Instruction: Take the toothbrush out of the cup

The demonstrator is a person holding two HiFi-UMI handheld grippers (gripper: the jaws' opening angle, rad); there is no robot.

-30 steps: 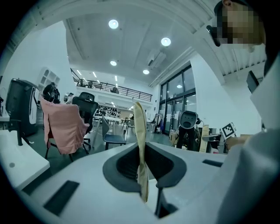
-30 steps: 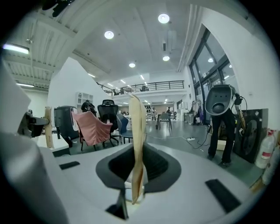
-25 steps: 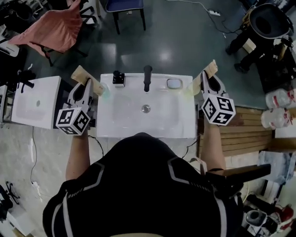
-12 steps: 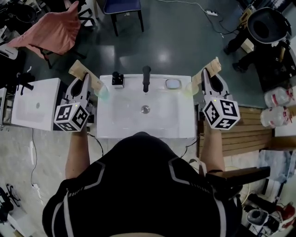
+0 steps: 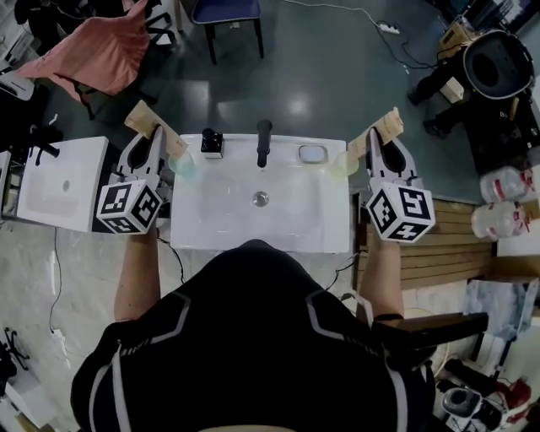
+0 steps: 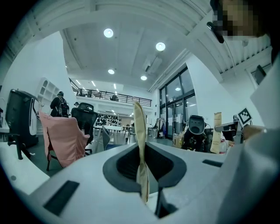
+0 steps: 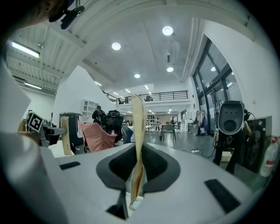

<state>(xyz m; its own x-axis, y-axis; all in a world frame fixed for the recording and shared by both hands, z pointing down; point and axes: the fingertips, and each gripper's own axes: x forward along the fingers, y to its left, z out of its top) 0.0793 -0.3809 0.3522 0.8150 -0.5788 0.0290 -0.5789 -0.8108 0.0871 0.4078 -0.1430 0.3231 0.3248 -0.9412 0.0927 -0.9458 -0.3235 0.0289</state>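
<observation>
I stand at a white basin (image 5: 219, 211) with a black tap (image 5: 263, 142). A small black holder (image 5: 211, 142) sits at the basin's back left and a small oval dish (image 5: 312, 153) at its back right. I cannot make out a toothbrush or a cup for certain. My left gripper (image 5: 154, 135) hovers level beside the basin's left edge. My right gripper (image 5: 377, 135) hovers level beside its right edge. In the left gripper view the tan pads (image 6: 140, 144) lie pressed together with nothing between them. The right gripper's pads (image 7: 137, 144) stand the same way.
A second white basin (image 5: 63, 186) stands to the left and a wooden slatted bench (image 5: 456, 236) to the right. Beyond the basin are a chair draped in pink cloth (image 5: 93, 51), a blue chair (image 5: 224, 13) and a black machine (image 5: 498, 59).
Both grippers have risen slightly beside the basin. Their jaws look the same as before, and nothing has been picked up or let go.
</observation>
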